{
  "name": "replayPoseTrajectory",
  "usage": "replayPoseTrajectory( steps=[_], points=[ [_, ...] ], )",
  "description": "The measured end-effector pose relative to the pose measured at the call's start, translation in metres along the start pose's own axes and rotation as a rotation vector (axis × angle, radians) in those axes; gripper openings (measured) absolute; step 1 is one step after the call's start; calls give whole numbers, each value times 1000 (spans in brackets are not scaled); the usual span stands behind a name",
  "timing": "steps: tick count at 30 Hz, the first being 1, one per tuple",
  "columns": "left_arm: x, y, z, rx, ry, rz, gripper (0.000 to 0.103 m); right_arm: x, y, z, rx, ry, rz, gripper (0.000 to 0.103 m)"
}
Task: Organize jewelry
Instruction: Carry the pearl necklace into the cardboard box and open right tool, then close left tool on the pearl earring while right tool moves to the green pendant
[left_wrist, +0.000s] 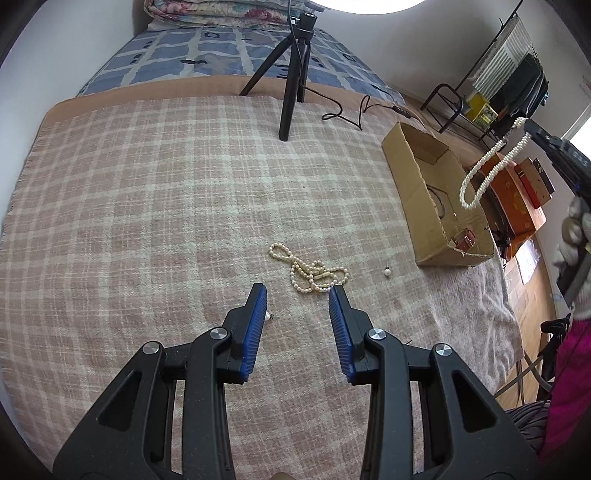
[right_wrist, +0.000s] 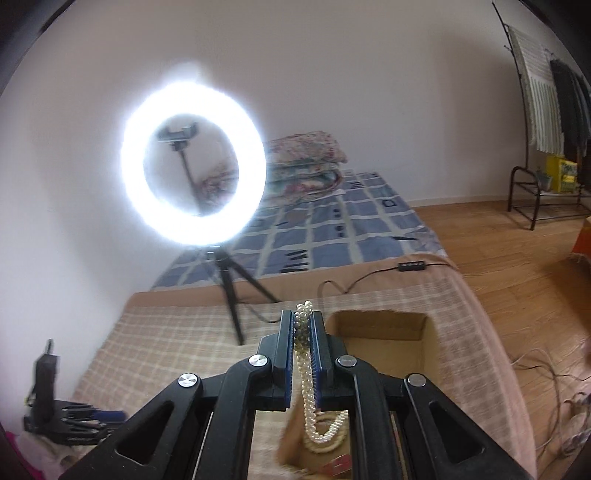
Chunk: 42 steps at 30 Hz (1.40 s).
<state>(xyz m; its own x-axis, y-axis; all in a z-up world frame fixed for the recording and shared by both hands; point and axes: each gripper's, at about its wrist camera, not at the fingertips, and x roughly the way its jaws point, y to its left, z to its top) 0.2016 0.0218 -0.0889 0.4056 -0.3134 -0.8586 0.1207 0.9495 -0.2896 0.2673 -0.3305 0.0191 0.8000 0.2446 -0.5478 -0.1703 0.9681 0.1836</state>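
A home bedroom: a low bed (right_wrist: 332, 229) with a blue patchwork cover, folded floral quilts (right_wrist: 306, 162), wooden floor (right_wrist: 498, 258), and a clothes rack (right_wrist: 546, 110) against a plain white wall (right_wrist: 369, 74).

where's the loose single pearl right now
In the left wrist view, the single pearl lies on the plaid blanket, right of the tangled pearl necklace and just short of the cardboard box.

Small pearl (left_wrist: 266, 315) half hidden by left fingers (left_wrist: 256, 325), box (right_wrist: 384, 332) bottom cut off, blurry
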Motion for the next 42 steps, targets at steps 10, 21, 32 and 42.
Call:
replayPoseTrajectory(
  steps=[10, 21, 32, 42],
  points=[
    [10, 0, 1, 9, 7, 16, 35, 43, -41, -6, 10, 53, -139, 6],
    [8, 1, 1, 6, 7, 8, 35, 60, -49, -20, -1, 125, -162, 6],
    [4, 3, -2, 30, -41, 15, 35, 52, -30, -26, -90, 117, -197, 94],
    [6, 10, -7, 35, -26, 21, 35, 23, -9, -40, -143, 90, -148, 100]
  ],
)
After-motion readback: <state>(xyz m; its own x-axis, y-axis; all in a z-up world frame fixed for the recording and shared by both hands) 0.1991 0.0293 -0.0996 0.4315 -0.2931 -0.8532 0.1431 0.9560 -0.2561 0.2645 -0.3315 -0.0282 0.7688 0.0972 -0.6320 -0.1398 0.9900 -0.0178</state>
